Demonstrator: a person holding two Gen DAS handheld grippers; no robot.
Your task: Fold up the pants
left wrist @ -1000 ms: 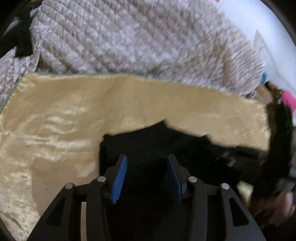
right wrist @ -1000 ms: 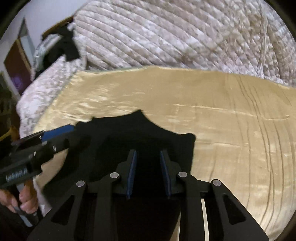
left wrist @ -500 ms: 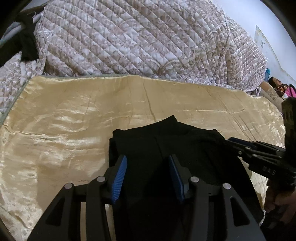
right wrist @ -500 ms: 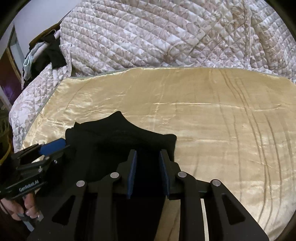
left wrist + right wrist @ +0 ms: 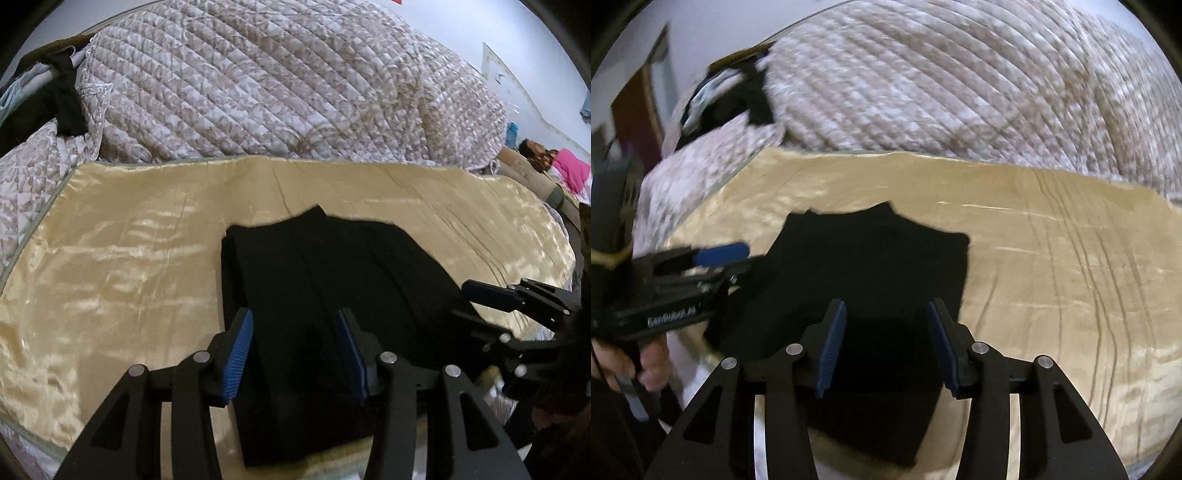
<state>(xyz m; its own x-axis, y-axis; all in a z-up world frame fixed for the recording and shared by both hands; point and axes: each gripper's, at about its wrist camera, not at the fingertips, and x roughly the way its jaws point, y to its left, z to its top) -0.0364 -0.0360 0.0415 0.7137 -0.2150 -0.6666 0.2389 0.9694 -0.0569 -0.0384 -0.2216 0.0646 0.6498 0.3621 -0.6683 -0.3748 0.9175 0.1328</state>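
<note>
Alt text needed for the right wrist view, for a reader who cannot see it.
Folded black pants lie on a gold satin sheet, with the right tool above them, its jaws opening and pressing on nothing. The left tool reaches in from the left; a quilted blanket lies behind.

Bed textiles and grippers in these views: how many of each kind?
Black pants: 1
Gold sheet: 1
Quilt: 1
Grippers: 2, left gripper, right gripper, its jaws opening
Total: 5

Right jaws spread apart
The right gripper is opening over the black pants, having drawn back with the left gripper.
</note>
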